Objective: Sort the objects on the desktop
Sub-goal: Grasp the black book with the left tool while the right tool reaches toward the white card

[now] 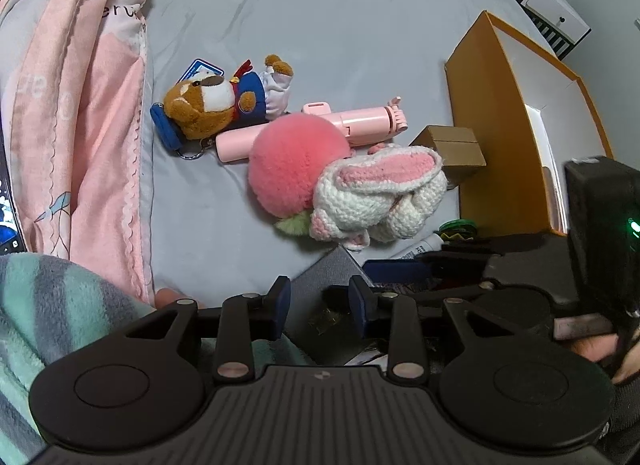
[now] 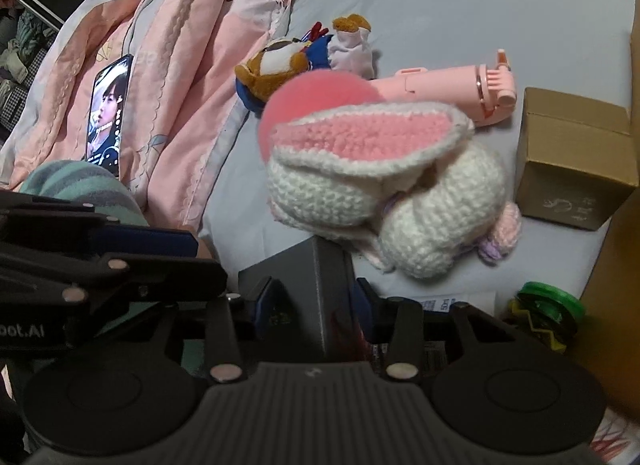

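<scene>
On the grey bedsheet lie a brown bear plush [image 1: 216, 105] [image 2: 280, 65], a pink selfie stick [image 1: 352, 121] [image 2: 440, 81], a pink peach plush [image 1: 292, 169] [image 2: 316, 93] and a white crocheted rabbit [image 1: 380, 197] [image 2: 380, 193]. A dark grey box [image 1: 324, 305] [image 2: 316, 297] stands just in front of the rabbit. My right gripper [image 2: 316, 305] is shut on this box. My left gripper [image 1: 320, 305] is open, with the box's corner between its blue-padded fingers [image 1: 280, 301]; its arm shows at the left in the right wrist view.
An open orange box with a white inside [image 1: 504, 121] stands at the right. A small brown carton [image 1: 452, 153] [image 2: 572, 161], a green-lidded jar [image 2: 548, 317] and a white tube [image 1: 420, 245] lie near it. A pink quilt [image 1: 80, 105] with a phone [image 2: 108, 113] on it fills the left.
</scene>
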